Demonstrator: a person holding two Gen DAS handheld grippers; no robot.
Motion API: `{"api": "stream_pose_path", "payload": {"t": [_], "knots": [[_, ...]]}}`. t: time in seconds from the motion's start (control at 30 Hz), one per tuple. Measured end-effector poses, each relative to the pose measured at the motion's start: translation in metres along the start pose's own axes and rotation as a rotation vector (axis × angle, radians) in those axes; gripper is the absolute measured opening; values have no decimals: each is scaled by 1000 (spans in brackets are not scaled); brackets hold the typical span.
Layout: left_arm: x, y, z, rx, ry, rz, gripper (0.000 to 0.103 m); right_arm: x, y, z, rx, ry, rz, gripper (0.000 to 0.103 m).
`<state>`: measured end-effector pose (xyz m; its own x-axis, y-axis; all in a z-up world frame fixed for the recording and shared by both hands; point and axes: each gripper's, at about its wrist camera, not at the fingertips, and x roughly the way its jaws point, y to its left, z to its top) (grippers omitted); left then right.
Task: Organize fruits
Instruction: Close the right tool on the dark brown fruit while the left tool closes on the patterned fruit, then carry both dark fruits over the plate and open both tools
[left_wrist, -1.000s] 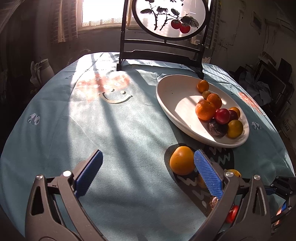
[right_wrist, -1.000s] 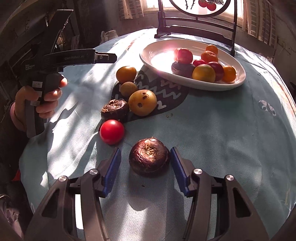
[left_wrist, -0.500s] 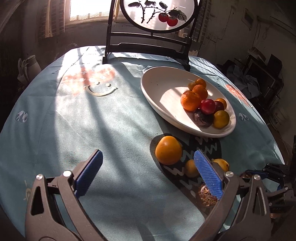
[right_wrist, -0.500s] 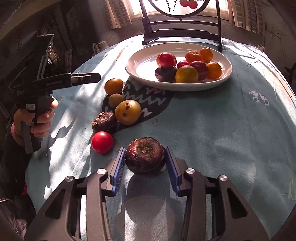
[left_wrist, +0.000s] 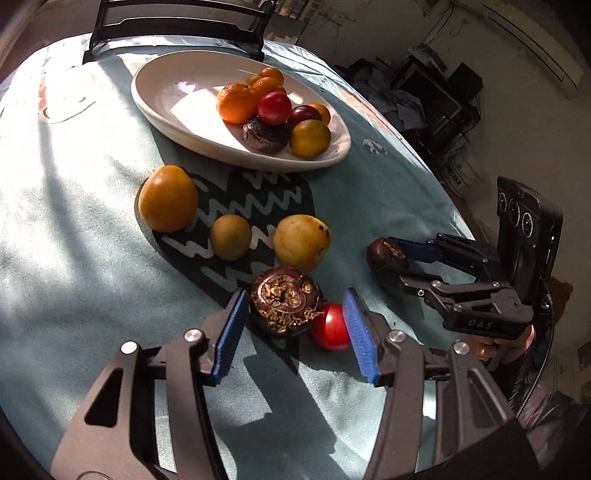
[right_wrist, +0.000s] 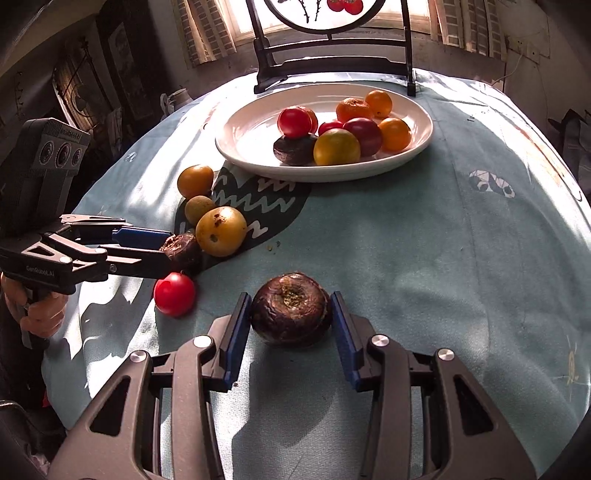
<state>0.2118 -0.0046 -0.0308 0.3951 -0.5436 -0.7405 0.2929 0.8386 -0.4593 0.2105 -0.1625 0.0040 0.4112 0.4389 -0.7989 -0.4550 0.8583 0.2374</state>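
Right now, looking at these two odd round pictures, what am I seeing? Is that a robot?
It is no robot. A person holds a pair of tongs in each hand, and each pair carries a small camera that looks along its blue-padded fingers. One picture is taken from the left tongs, the other from the right tongs. Each picture also shows the other pair off to one side.

A table with a blue cloth carries a white plate piled with fruit. Three yellow and orange fruits and a red tomato lie loose on the cloth.

The right tongs are clamped on a dark wrinkled fruit. The left tongs are closing around a second dark fruit and do not grip it yet.
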Motion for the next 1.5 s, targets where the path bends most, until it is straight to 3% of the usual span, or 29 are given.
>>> {"api": "stream_pose_path", "payload": {"t": [0.37,0.43,0.57,0.77,0.9,1.0,1.13,1.3,1.5], "knots": [[7,-6,-1,-25,-18,54,52,0,4,-1,-12,-3,-7,43],[4,-7,-2,-21,-31,75,45,-1,4,-1,-12,-6,-8,43],[-2,-8,-8,-9,-55,100,44,-3,5,-2,-14,-13,-4,44],[-13,-18,-21,42,-121,155,44,-3,6,-2,-16,-14,-4,43],[-32,-21,-20,46,-219,171,44,-6,7,-2,-18,-35,2,43],[-42,-19,-16,28,-264,151,44,-9,9,-1,-22,-59,21,44],[-45,-17,2,17,-275,148,44,-12,9,11,-5,-117,51,44],[-42,-16,53,18,-332,201,44,-15,-3,56,66,-273,11,44],[-19,2,103,-3,-350,265,44,15,-30,108,152,-340,-40,43]]}}
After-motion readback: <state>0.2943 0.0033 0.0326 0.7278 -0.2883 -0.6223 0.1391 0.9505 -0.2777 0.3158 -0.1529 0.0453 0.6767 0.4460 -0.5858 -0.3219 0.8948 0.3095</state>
